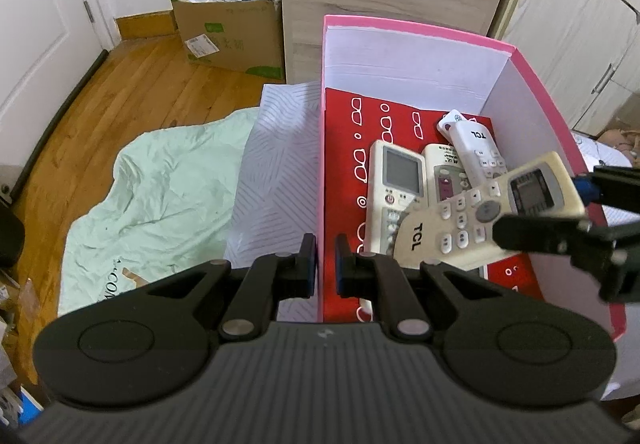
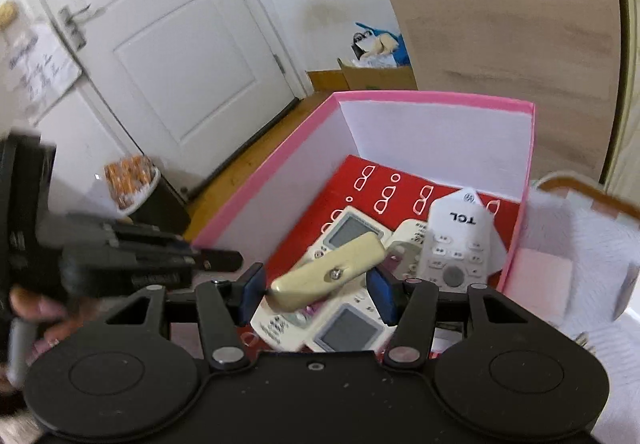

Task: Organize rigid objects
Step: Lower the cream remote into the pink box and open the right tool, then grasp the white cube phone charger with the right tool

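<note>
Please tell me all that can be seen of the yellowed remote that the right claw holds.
The yellowed remote is a long plastic slab, cream with age. Its face bears a small screen, a round grey button, white keys and the letters TCL; its back shows one screw. The right claw grips it by the sides near the screen end. It hangs tilted inside the pink box, over the other remotes.

The far half of the pink box [image 1: 416,30] lies bare; remotes [image 1: 440,184] crowd its near right corner.
</note>
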